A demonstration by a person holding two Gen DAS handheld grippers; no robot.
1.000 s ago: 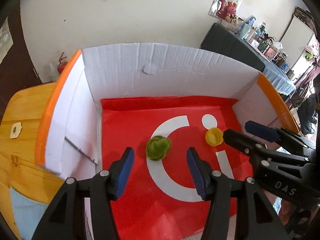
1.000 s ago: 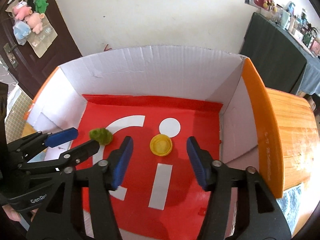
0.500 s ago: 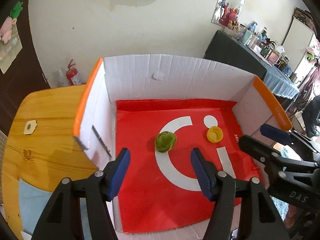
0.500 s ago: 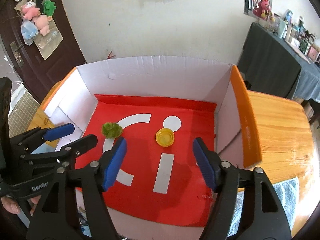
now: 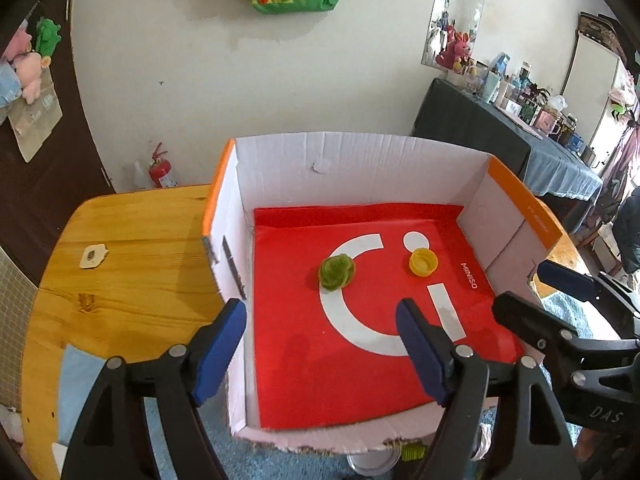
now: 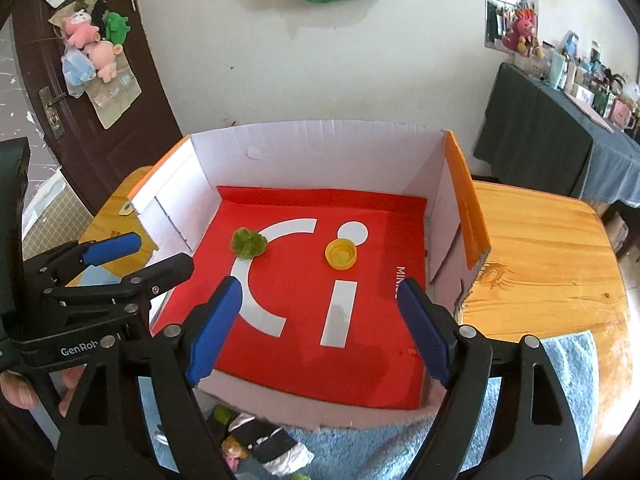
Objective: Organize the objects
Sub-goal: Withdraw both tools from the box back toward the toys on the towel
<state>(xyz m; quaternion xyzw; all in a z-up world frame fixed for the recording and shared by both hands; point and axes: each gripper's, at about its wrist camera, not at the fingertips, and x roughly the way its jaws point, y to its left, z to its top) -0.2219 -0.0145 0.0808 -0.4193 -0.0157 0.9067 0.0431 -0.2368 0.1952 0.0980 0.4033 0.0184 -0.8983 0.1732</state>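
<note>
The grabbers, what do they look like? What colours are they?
Both look like big black plastic clamps. The left gripper and the right gripper each have two long fingers tipped with ribbed blue pads, and round silver bolts at the joints. White letters show on the side: "GenRob" on the left one, "DAS" on the right one. No cables or sleeves show.

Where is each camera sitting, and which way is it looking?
Left wrist: sits on the left gripper, looking forward and down into the cardboard box; its own open jaws show, plus the right gripper at the right edge.
Right wrist: sits on the right gripper, looking into the same box; its own open jaws show, plus the left gripper and the person's fingers.
Both share: the green fuzzy ball and the yellow cap.
</note>
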